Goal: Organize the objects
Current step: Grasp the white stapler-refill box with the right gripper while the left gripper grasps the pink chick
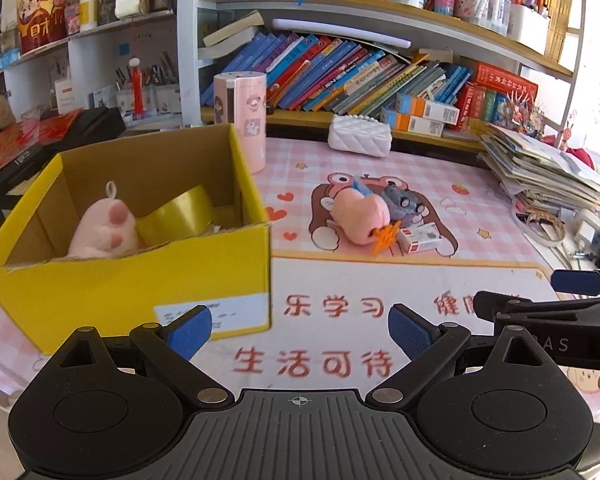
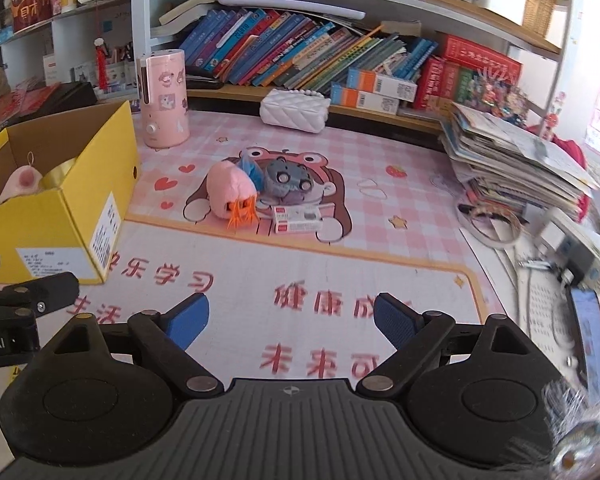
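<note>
Left wrist view. Left gripper: jaws spread wide, nothing between them, hanging over the printed desk mat. Yellow box to its left, open-topped, already holding a pink paw plush and a roll of yellow tape; this view alone looks well down into the box. Loose pile at mid-mat, well apart from both grippers: pink plush, grey plush just beside it, orange spiky toy touching the pink one, small white carton. Part of the right gripper enters at the right edge.

Right wrist view. Right gripper: jaws wide apart, empty, aimed toward the pile. Pink plush, grey plush with two button-like eyes, orange spiky toy, carton shown lying flat and apart from the plush. Only here: the tablet and cables at the right desk edge, and the box's side label.

Handling, judged. Plush items look light, soft and compressible; pinch across the bulk. The spiky toy is probably thin plastic and may snag, so grip its centre. The carton seems stiff and light; take it across its narrow width.
</note>
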Demonstrator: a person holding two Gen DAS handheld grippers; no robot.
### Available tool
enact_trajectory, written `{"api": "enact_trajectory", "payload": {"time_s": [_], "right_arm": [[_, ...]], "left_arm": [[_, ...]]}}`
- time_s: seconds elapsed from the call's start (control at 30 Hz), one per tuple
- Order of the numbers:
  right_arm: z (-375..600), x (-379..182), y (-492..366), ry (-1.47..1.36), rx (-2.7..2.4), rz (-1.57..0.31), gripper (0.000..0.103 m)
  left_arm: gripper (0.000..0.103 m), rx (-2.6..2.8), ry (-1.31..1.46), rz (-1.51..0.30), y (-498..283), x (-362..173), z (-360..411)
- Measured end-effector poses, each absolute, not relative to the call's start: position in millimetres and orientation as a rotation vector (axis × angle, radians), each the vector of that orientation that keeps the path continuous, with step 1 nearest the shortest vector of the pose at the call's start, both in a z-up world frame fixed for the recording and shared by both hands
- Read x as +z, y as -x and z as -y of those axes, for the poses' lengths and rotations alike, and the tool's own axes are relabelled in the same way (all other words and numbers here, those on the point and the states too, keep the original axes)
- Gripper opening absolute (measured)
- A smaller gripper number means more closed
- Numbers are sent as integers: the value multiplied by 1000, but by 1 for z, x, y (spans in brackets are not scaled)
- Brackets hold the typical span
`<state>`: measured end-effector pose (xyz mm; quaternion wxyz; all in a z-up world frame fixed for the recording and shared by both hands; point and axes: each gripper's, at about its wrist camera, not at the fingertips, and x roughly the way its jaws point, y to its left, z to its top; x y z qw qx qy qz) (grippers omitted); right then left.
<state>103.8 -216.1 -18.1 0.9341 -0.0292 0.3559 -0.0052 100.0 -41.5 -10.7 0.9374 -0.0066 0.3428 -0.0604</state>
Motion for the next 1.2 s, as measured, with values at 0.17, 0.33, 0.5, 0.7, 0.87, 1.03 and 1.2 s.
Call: {"api": "enact_trajectory", "payload": {"time_s": [0.17, 0.33, 0.5, 0.7, 0.87, 1.03, 1.2], "right_arm": [[234, -19, -126, 50, 42, -733, 82], [250, -22, -147, 30, 88, -747, 75], [270, -27, -172, -23, 117, -758, 73], [286, -40, -206, -20, 139, -758, 69], [284, -58, -232, 18, 174, -778, 68], [276, -71, -254, 37, 214, -779, 68], [268, -81, -271, 48, 234, -781, 68]], "left_arm": [[97, -95, 19, -703, -115, -11, 57], [95, -75, 20, -701, -127, -12, 72], [94, -59, 18, -693, -139, -12, 89], [92, -31, 25, -686, -158, -10, 104], [91, -3, 19, -699, -174, -12, 111], [91, 15, 16, -704, -187, -13, 117], [91, 28, 10, -706, -198, -13, 120]]}}
